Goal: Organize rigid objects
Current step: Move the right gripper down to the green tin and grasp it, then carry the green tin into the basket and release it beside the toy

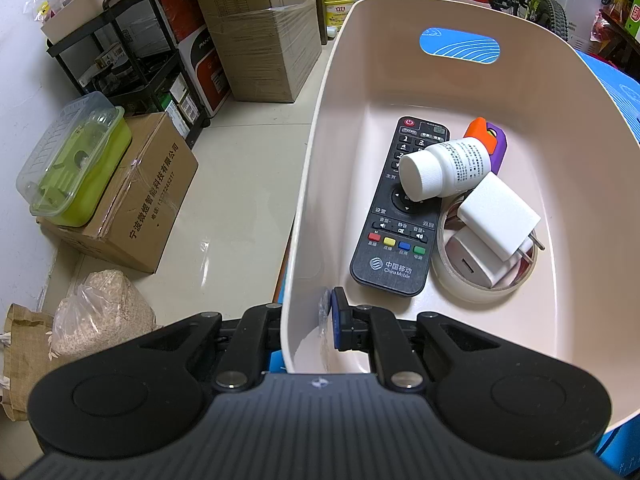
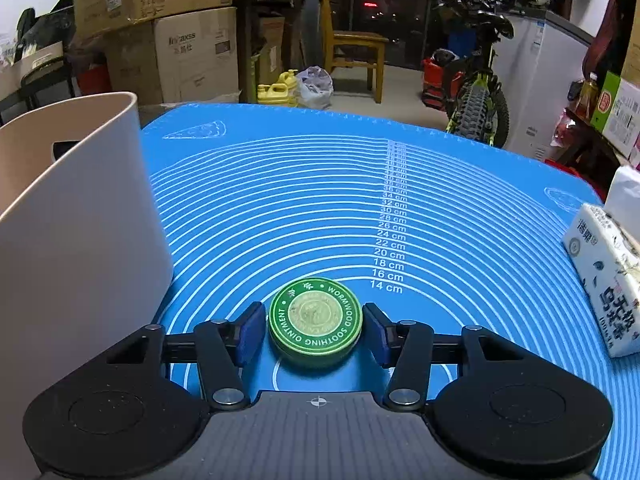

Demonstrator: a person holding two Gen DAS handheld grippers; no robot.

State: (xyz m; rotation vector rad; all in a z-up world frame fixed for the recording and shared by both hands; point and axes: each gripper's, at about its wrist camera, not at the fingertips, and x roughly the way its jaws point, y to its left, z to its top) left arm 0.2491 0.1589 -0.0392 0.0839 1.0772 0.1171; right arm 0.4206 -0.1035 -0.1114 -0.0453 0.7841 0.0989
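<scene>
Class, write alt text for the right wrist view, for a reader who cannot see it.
The right gripper straddles a round green ointment tin on a blue mat, its jaws open on either side of the tin. A beige bin stands left, a tissue pack right.

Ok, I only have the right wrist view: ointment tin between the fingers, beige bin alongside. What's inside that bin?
Observer: A China Mobile remote with a white pill bottle lying across it.
Operator: Anything else?
Observer: Two white chargers, the lower one sitting inside a tape roll.
Operator: And the left gripper?
Observer: The left gripper is shut on the bin's near wall, one pad inside.
</scene>
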